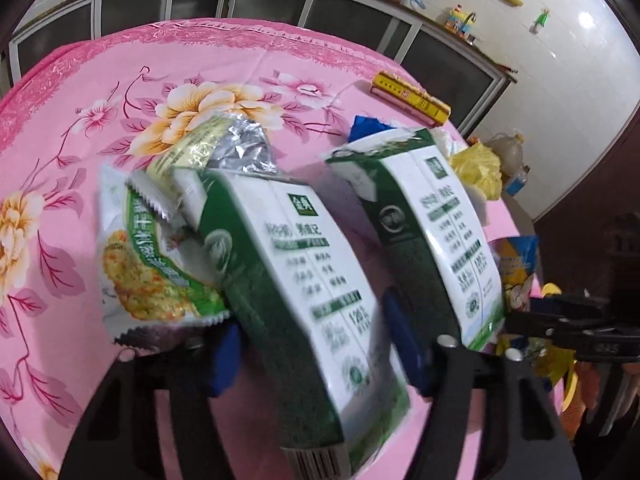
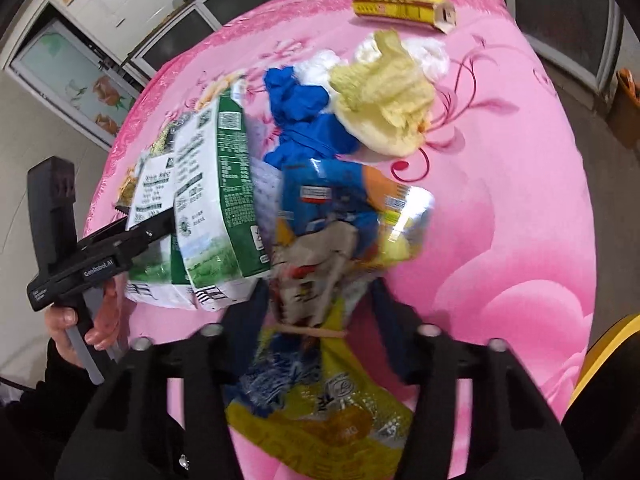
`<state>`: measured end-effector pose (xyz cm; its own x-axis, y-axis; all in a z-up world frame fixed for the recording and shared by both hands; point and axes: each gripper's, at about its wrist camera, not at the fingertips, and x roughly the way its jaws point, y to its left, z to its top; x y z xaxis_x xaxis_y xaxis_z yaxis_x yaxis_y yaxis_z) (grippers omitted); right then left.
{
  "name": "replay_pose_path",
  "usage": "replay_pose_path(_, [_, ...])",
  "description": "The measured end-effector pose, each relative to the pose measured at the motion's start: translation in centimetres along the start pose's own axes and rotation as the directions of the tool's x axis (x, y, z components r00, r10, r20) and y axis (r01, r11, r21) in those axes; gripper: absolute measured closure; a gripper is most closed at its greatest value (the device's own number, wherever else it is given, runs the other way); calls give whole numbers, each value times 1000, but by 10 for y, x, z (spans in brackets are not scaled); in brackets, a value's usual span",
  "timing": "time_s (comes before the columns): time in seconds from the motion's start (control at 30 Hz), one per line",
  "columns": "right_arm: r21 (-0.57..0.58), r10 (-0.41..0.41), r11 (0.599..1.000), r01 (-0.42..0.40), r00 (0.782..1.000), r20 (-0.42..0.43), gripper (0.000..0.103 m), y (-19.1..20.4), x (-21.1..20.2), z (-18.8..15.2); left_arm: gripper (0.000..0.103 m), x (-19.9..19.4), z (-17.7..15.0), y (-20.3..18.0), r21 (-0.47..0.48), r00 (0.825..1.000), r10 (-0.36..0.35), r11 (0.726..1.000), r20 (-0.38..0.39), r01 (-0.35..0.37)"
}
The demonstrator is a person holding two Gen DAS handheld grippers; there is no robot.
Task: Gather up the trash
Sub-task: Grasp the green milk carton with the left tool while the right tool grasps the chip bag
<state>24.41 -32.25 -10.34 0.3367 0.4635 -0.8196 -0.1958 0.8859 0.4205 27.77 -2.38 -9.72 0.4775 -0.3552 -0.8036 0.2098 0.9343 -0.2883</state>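
left gripper (image 1: 312, 344) was clamped on a green-white milk carton (image 1: 296, 280) – second carton (image 1: 432, 232) just beside it. right gripper (image 2: 320, 304) pinched a blue-yellow snack wrapper (image 2: 320, 392) above the pink floral tablecloth (image 2: 500, 220). mid-pickup, both loaded – next move probably needed a bin; none visible.

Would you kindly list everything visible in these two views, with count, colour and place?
milk cartons: two, green and white, between the left gripper's fingers.
snack wrapper: one, white-green, on the tablecloth left of the cartons.
crumpled wrappers: a bunch, blue and yellow, between the right gripper's fingers.
blue bag: one, crumpled, mid-table.
yellow cloth: one, pale, beside the blue bag.
yellow box: one, long, at the far edge.
tablecloth: one, pink floral, covering the table.
left gripper: black with blue pads, holding the cartons.
right gripper: black, holding the wrappers.
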Motion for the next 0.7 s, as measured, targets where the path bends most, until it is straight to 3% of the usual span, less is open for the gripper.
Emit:
replay_pose_path(0.1, [0,-3,1000,3,1000,18,63,2,-5,-3,49,-5,-1,-1,7,1000,1,1000,17,-2])
replay_pose_path(0.37, [0,8,1000,-8,993,121,65,15,-50,-17,60,-56,-17,-6,45,995,-55,998,83,51])
replay_pose_path(0.4, [-2,12,1000,-12,991,134,65,17,-56,-19,68,-64,-20,-6,49,994,-62,997,87,58])
replay_pose_path(0.57, [2,15,1000,-15,981,192,65,23,-82,-26,69,-89,-33,-1,73,990,-46,997,134,36])
replay_pose_path(0.7, [-1,20,1000,-20,980,199,65,27,-89,-33,69,-106,-40,3,68,985,-70,996,158,60])
